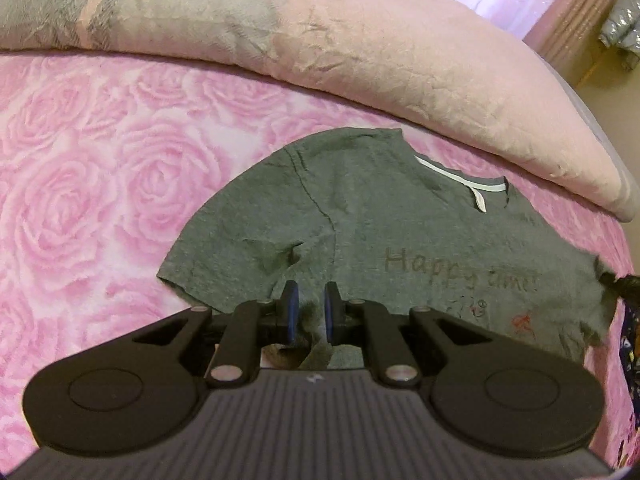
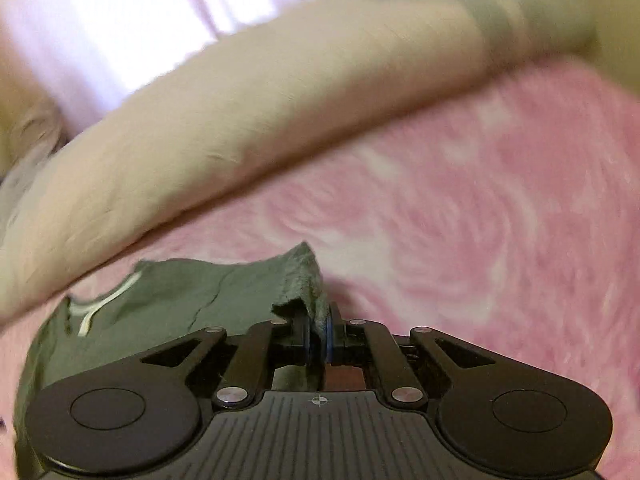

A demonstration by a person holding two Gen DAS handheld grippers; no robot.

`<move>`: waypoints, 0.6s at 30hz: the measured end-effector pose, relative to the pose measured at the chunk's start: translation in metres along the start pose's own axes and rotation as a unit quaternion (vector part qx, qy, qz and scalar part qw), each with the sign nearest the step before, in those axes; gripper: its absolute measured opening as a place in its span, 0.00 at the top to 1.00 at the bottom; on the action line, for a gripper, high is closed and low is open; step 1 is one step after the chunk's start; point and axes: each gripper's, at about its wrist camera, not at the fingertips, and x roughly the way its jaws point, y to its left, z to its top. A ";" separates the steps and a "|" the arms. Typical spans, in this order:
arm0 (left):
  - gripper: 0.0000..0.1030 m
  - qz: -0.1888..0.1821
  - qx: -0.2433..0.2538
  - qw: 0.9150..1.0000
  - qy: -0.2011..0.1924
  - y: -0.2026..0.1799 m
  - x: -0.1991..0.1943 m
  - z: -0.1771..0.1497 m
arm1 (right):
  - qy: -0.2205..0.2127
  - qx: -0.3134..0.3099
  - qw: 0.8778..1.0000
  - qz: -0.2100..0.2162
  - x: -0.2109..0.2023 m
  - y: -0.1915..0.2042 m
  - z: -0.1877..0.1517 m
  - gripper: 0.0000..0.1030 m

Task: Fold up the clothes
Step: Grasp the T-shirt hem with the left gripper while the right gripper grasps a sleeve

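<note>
- Pink rose bedspread (image 1: 100,184) covers the bed; folded beige-and-grey duvet (image 1: 360,52) lies along its far side.
- Grey T-shirt (image 1: 360,216) spread flat on the bedspread just in front of the duvet, "Happy time" print facing up.
- Your left gripper (image 1: 311,312): pads nearly together, pinching a bunched fold of the shirt's near edge.
- Your right gripper (image 2: 319,334): clamped tight on the shirt's sleeve edge, cloth lifted.

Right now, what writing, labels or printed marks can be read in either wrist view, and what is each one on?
"Happy time" in dark handwriting-style letters, on the front of the grey T-shirt lying on the pink rose-pattern bedspread.
Small drawn marks below that text, one of them red: too small to read.
White neck tape inside the collar: no legible text.
Right wrist view: blurred, nothing readable.
</note>
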 end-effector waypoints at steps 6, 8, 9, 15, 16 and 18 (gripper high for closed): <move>0.92 0.010 -0.015 1.000 0.009 0.012 -0.001 -0.004 | -0.014 0.124 0.991 -0.037 0.006 -0.050 -0.010 0.63; 0.90 0.019 -0.026 0.999 0.006 0.021 -0.007 -0.005 | -0.021 0.137 0.989 -0.057 -0.006 -0.054 -0.016 0.56; 0.89 0.022 -0.036 0.999 0.004 0.026 -0.009 -0.006 | -0.022 0.142 0.988 -0.059 -0.013 -0.056 -0.020 0.56; 0.73 0.009 -0.191 0.981 -0.026 0.077 -0.017 -0.016 | 0.013 0.180 0.983 -0.022 -0.050 -0.058 -0.063 0.56; 0.72 0.003 -0.218 0.976 -0.031 0.085 -0.013 -0.018 | 0.015 0.180 0.983 -0.021 -0.052 -0.055 -0.071 0.56; 0.69 -0.008 -0.262 0.964 -0.039 0.100 -0.003 -0.021 | 0.012 0.185 0.982 -0.023 -0.055 -0.051 -0.085 0.56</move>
